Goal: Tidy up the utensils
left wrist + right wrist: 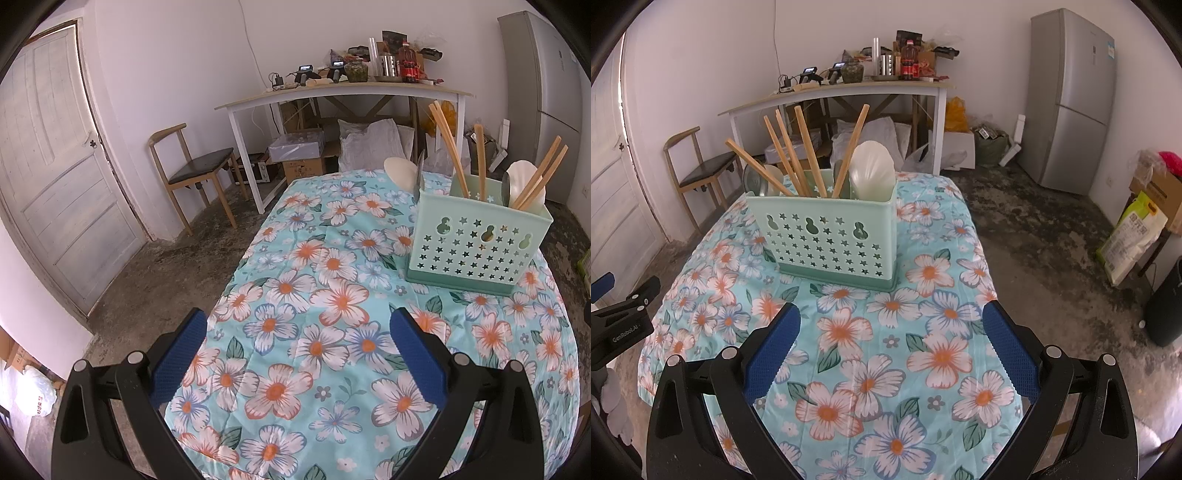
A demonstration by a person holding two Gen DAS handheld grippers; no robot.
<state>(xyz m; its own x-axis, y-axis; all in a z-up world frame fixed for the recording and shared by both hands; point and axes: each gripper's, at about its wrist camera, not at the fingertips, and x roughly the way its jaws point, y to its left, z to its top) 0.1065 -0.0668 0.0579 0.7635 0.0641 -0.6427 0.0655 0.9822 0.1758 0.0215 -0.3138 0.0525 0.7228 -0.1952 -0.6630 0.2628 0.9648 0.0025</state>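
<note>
Caddy [827, 236], centre frame, on floral surface [923, 332]: chopsticks [809, 151], spoons [871, 170]; left hand-held gripper [297, 352] and right hand-held gripper [891, 349] both apart, empty

Lived-in home room, used for dining and storage. Evidence: floral cloth on the tabletop [923, 332] ahead of the fingers, grey fridge [1071, 103] far right, white side table [332, 96] stacked with bottles and jars, wooden chair [195, 173] by a panelled door [55, 166], boxes on bare concrete floor [1034, 229].
</note>
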